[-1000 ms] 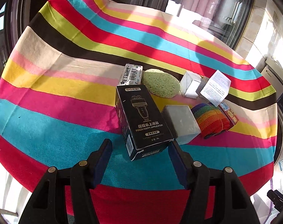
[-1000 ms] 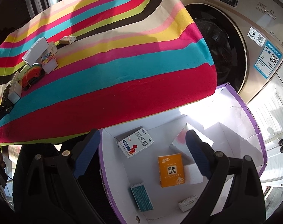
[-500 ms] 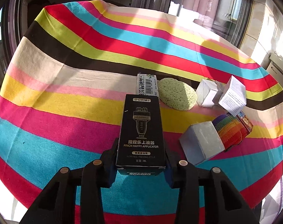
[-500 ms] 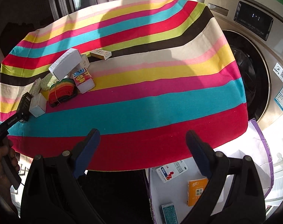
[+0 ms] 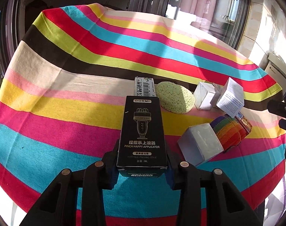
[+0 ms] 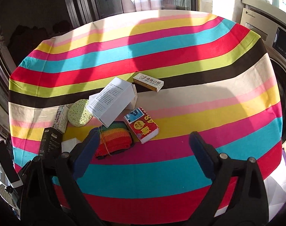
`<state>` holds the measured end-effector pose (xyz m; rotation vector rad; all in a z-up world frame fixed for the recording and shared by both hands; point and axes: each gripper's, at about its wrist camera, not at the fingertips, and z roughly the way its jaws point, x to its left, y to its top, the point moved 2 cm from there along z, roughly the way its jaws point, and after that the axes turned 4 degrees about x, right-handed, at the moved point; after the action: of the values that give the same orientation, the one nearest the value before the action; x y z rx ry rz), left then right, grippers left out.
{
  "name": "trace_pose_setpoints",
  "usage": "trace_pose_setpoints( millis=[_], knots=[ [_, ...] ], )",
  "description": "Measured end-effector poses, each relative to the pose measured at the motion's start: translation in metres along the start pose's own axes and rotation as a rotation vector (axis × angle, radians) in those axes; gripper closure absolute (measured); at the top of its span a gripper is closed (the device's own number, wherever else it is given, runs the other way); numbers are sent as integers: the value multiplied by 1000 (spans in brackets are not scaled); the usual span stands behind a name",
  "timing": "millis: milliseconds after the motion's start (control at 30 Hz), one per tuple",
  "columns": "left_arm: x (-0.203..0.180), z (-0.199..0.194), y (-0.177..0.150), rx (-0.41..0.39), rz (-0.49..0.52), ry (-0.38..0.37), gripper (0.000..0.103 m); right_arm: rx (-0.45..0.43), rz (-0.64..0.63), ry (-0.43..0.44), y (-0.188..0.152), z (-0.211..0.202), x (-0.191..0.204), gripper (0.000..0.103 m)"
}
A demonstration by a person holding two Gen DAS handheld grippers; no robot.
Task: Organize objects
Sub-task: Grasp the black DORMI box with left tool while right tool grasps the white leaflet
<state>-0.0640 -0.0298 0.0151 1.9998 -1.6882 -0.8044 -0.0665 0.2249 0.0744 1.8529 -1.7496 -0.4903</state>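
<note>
DORMI applicator box (image 5: pixel 142 131): stiff, seemingly light carton; left gripper (image 5: pixel 142 166) is clamping its near end; right gripper (image 6: pixel 143 150) is gaping wide.

A striped cloth (image 6: pixel 161 169) covers the surface — a washing machine (image 6: pixel 271 30) stands beside it, with glass doors (image 5: pixel 209 9) behind.

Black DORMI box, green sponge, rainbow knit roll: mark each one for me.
Black DORMI box (image 5: pixel 142 131): left wrist view, on its printed front face, clamped in the left gripper (image 5: pixel 142 162).
Green sponge (image 5: pixel 174 98): left wrist view, middle of its top.
Rainbow knit roll (image 6: pixel 114 138): right wrist view, on its striped upper side.
</note>
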Motion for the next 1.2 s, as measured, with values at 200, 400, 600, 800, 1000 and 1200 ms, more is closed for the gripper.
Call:
trace_pose_setpoints(
  millis=[200, 400, 600, 800, 1000, 1200],
  knots=[
    [0, -14, 4, -34, -7, -13, 63, 14, 52, -43, 27, 24, 30, 6],
    [0, -29, 8, -67, -16, -41, 63, 28, 46, -103, 42, 44, 51, 6],
    [-2, -38, 13, -85, -19, -60, 63, 49, 38, -147, 51, 62, 62, 6],
    [-7, -40, 12, -80, -15, -72, 63, 64, -7, -155, 48, 74, 67, 28],
    [-16, -42, 12, -78, -1, -86, 63, 61, -42, -110, 38, 76, 62, 58],
    [-30, -46, 12, -72, 29, -96, 63, -10, -70, -79, 31, 52, 51, 58]
  ],
)
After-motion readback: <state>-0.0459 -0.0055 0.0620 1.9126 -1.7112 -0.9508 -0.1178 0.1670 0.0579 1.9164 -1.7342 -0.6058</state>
